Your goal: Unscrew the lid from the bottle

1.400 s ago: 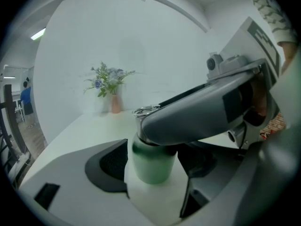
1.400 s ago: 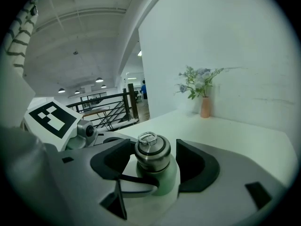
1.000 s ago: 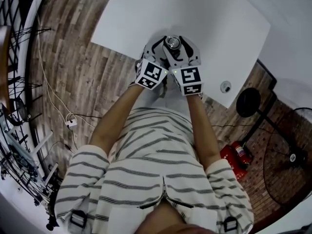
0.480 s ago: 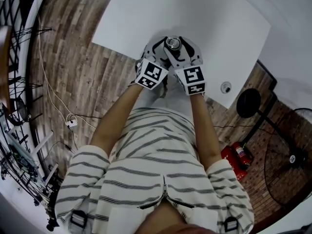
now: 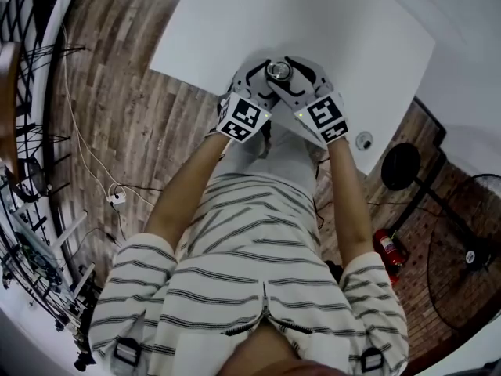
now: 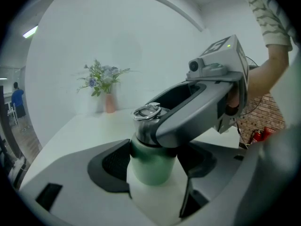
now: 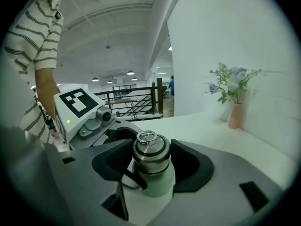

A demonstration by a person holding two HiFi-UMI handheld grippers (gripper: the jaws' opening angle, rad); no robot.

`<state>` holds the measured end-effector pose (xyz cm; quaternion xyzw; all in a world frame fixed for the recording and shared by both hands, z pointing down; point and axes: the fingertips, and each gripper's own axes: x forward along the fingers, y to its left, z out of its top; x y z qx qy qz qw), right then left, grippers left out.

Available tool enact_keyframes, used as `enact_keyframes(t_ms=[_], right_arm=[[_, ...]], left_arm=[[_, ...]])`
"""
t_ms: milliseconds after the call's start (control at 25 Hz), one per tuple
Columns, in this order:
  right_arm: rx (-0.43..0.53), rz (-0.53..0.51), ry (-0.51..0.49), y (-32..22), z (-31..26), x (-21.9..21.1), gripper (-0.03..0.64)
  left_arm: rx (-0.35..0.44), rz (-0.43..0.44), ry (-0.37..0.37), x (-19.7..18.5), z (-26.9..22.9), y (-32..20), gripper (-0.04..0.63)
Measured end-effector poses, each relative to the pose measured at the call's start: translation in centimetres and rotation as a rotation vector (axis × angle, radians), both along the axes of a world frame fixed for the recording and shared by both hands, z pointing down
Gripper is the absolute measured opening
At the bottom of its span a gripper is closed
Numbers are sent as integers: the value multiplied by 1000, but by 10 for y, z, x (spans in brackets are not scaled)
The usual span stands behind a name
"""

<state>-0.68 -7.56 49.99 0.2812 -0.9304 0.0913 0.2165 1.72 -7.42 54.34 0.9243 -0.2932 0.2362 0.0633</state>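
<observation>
Below me, the wooden plank floor (image 5: 117,92) spreads out to my left, and the white surface (image 5: 352,37) takes up the upper part of the head view. My striped shirt (image 5: 250,272) fills the lower part of that view, with both forearms reaching forward to the near edge of the surface.

My left hand-held gripper (image 6: 153,166) comes in low and is clenched on the bottle (image 6: 150,168): its two dark pads press against the pale green body from either side, just under the neck. My right hand-held gripper (image 7: 151,155) sits higher and crosses over the left one. It is clamped round the lid (image 7: 150,150), one dark pad against each side of the steel cap. From above, the two marker cubes sit side by side just in front of my wrists, with the lid showing as a small metal disc between the curved jaws.

The bottle stands upright on the surface, close to the edge nearest me, and the lid sits on its neck.

Well apart from it, against the white wall, a small pink vase of flowers (image 7: 233,114) stands at the back of the surface.

On top of the lid, a small metal ring (image 7: 146,136) stands upright.
</observation>
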Motion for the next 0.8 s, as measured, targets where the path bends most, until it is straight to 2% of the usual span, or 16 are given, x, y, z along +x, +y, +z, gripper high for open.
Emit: enact_keyframes(t_ms=[520, 680, 800], right_arm=[[1, -471, 45, 8, 1, -3, 265], [-13, -560, 84, 9, 4, -3, 265], [-14, -575, 105, 10, 4, -4, 267]], left_arm=[[-2, 20, -10, 1, 0, -1, 308], [-5, 26, -10, 1, 2, -2, 308], [-4, 26, -10, 1, 2, -2, 308]])
